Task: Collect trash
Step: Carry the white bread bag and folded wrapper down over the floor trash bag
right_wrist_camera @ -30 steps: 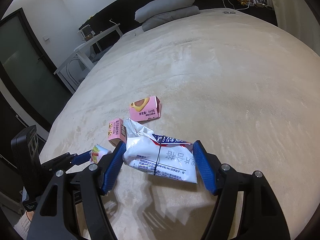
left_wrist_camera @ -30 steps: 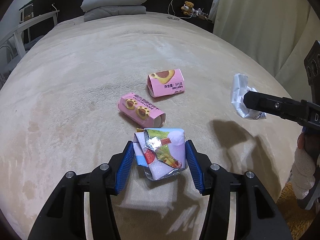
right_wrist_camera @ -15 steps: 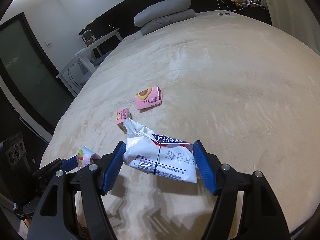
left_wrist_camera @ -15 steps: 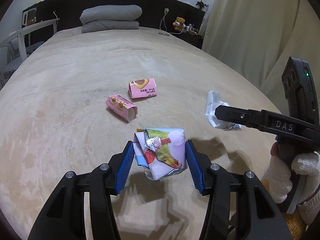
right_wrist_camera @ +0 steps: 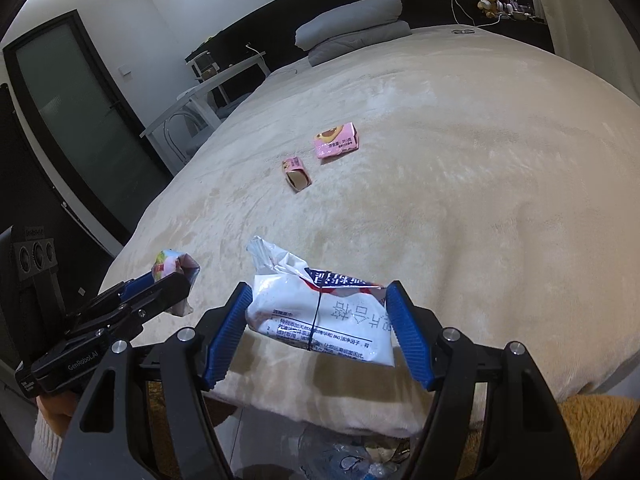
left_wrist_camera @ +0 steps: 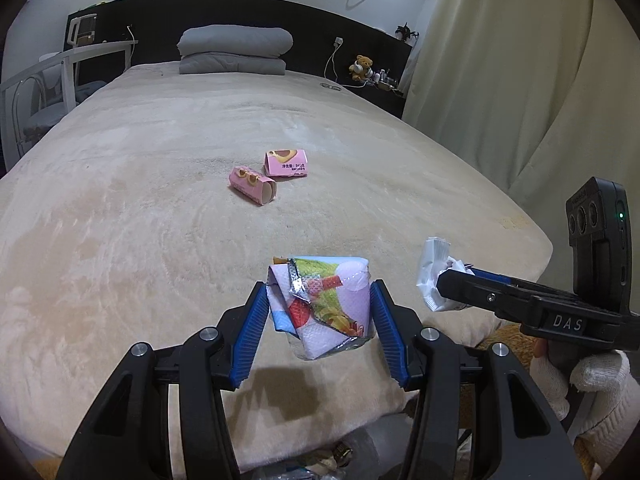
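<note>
My left gripper [left_wrist_camera: 320, 312] is shut on a crumpled colourful wrapper [left_wrist_camera: 324, 308], held above the bed's near edge; the wrapper also shows in the right wrist view [right_wrist_camera: 176, 268]. My right gripper [right_wrist_camera: 320, 320] is shut on a white plastic packet [right_wrist_camera: 324, 320] with blue print, which also shows in the left wrist view [left_wrist_camera: 434, 276]. Two pink snack boxes lie on the beige bed: a tube-shaped one [left_wrist_camera: 253, 185] [right_wrist_camera: 296, 171] and a flat one [left_wrist_camera: 286, 163] [right_wrist_camera: 336, 141].
The bed [left_wrist_camera: 160, 200] ends just below both grippers. A clear bag with trash [right_wrist_camera: 344, 456] sits on the floor under the bed edge. Grey pillows [left_wrist_camera: 234, 50] lie at the headboard, a curtain [left_wrist_camera: 520, 80] hangs at the right, a white chair [left_wrist_camera: 44, 88] stands at the left.
Both grippers have pulled back from the pink boxes toward the bed's near edge, each still holding its piece of trash. The floor and trash bag now show below.
</note>
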Demonstrator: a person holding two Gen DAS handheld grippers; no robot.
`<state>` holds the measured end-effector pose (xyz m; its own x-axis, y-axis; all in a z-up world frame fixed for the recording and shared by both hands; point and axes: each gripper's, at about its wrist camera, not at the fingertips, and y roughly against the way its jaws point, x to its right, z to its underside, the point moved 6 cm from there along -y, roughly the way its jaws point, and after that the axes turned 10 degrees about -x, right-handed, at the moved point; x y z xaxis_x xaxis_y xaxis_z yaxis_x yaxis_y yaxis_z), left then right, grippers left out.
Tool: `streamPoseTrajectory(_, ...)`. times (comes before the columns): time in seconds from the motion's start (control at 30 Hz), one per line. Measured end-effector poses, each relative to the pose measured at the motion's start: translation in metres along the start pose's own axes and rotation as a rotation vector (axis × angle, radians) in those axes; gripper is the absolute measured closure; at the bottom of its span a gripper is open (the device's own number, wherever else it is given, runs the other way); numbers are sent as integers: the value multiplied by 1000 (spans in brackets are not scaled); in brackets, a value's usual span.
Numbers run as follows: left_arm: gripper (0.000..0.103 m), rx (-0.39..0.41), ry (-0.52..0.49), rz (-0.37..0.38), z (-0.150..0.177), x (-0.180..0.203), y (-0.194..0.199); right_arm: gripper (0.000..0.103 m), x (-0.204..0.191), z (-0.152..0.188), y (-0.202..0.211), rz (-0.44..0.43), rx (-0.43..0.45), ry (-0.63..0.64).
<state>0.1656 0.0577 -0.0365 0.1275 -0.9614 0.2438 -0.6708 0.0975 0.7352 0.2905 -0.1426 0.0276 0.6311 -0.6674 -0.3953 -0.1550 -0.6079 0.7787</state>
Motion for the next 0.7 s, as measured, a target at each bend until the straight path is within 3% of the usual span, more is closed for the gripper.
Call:
streamPoseTrajectory(0.4, 52, -6, -6, 9, 48, 20, 21, 34, -9, 49, 24, -18, 3, 36)
streamPoseTrajectory(0.7, 52, -62, 8, 17, 79, 32, 17, 34, -1, 81, 30, -55, -40, -2)
